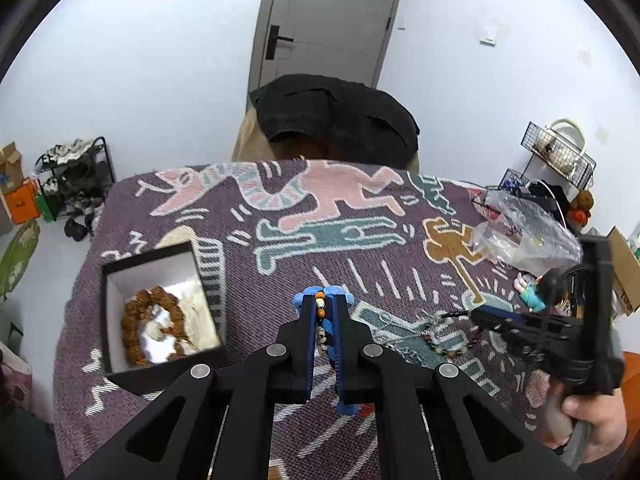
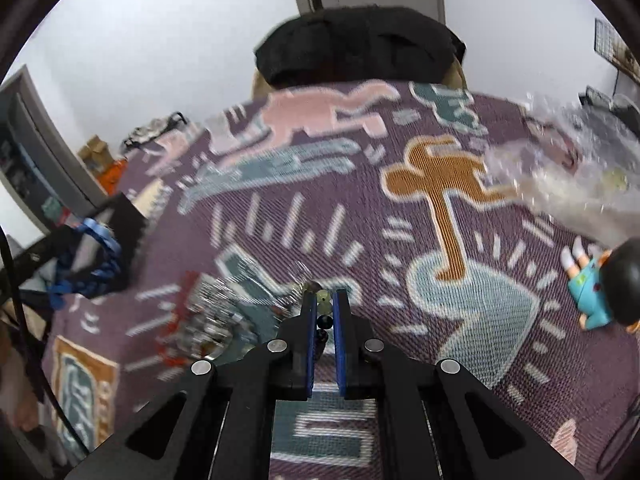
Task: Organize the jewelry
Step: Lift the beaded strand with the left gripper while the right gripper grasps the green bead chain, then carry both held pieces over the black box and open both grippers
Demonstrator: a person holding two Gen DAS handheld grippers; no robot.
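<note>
- My left gripper (image 1: 323, 304) is clamped narrow on a blue beaded piece (image 1: 322, 322) with white and orange beads, its string running along the fingers.
- The open black box (image 1: 158, 312) lies to its left, nearer this hand; I'd judge the drop goes there.
- Inside sits a brown bead bracelet (image 1: 150, 326) on white padding.
- My right gripper (image 2: 323, 308) is pinched on a dark bead strand (image 2: 323, 322) above the patterned cloth (image 2: 460, 184).

Both wrist cameras look steeply down along their fingers from close above the patterned blanket (image 1: 360, 240), facing the far door (image 1: 328, 20), sharing blanket, doll (image 2: 596, 284) and plastic bag (image 2: 560, 168).
</note>
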